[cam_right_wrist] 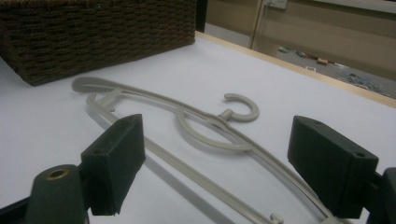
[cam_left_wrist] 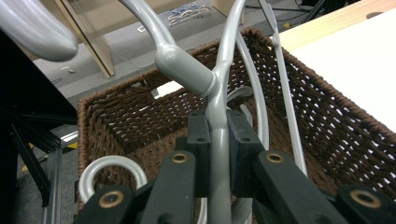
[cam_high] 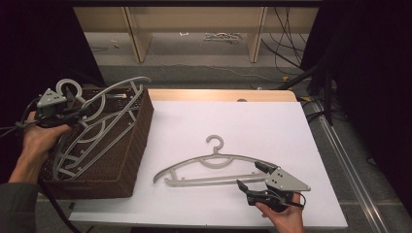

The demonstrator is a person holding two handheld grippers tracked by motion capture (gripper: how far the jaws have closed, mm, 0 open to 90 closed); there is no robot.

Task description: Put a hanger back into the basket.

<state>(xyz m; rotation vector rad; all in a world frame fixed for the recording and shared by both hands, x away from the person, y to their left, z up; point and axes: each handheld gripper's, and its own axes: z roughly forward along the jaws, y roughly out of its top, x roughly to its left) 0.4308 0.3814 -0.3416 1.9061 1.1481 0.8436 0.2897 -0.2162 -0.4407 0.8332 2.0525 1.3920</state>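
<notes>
- The right tool (cam_high: 252, 176) sits at the near edge of the white tabletop (cam_high: 272, 121), jaws spread wide and empty, with the right end of a grey plastic hanger (cam_high: 214, 165) lying flat just ahead of and between them.
- The left tool (cam_left_wrist: 218, 140) is clamped shut on a second hanger (cam_left_wrist: 187, 70), gripping the thin stem just below where its hook neck joins the arms; this hanger stands tilted, half inside the woven basket (cam_high: 131, 145) to the tool's far side.
- Both hangers look light and stiff, with smooth, likely slippery plastic; a narrow stem could twist in the pads, so a grip near the neck or on the straight lower bar seems soundest.
- More hangers lie in the basket beneath the held one, and hooks may snag on them or on the wicker rim.
- Right of the basket the tabletop is open and roomy; the lying hanger is well apart from the basket wall.
</notes>
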